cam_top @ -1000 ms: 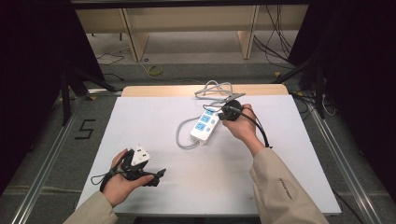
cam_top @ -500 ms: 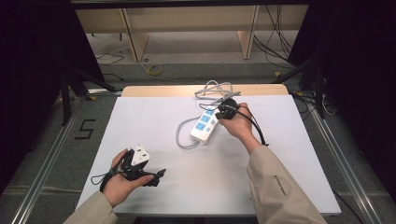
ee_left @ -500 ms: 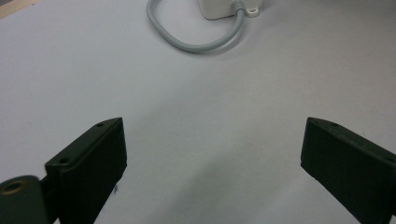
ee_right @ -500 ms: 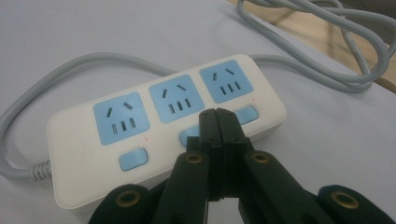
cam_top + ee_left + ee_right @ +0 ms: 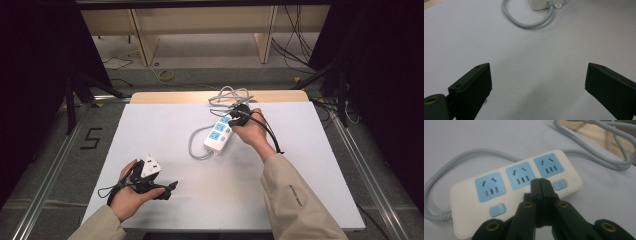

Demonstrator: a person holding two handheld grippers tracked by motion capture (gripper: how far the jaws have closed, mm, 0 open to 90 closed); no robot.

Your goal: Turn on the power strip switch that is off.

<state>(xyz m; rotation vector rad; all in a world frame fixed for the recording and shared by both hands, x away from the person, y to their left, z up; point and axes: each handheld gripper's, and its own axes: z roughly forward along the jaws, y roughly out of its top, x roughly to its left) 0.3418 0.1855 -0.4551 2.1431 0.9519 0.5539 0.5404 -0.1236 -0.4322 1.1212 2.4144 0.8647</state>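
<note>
The right hand-held gripper is pressed, jaws shut together, onto the middle switch of the white power strip, which lies at the far centre of the white worktop. The left hand-held gripper is held wide open near the front edge. Wooden shelving is seen beyond. The blue sockets are made out in the right gripper view.

A lab recording bay — a white bench between dark curtains, aluminium floor rails, loose cables, bare wooden shelving behind.
</note>
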